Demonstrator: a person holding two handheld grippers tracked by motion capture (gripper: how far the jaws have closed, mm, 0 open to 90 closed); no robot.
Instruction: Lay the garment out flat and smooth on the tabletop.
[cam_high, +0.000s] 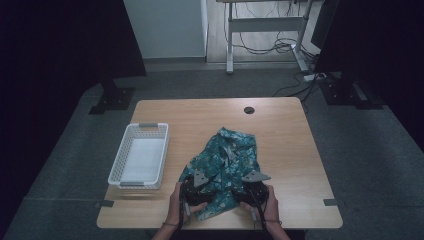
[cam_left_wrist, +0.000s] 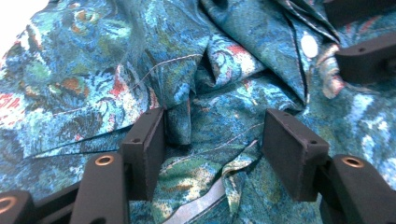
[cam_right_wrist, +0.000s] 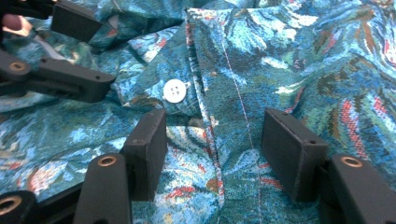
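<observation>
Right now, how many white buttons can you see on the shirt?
1: a white button beside the shirt's stitched edge, between the two grippers. Folds may hide more.

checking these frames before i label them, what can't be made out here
- Shirt: high view, crumpled in a heap, so its sleeves and collar cannot be told apart.
- Left gripper and right gripper: jaws stand apart over the cloth; whether the pads touch it is unclear.
- Shirt edges: both gripper views, cut off by the frame.
- White basket: high view, too small to tell what lies on its floor.
</observation>
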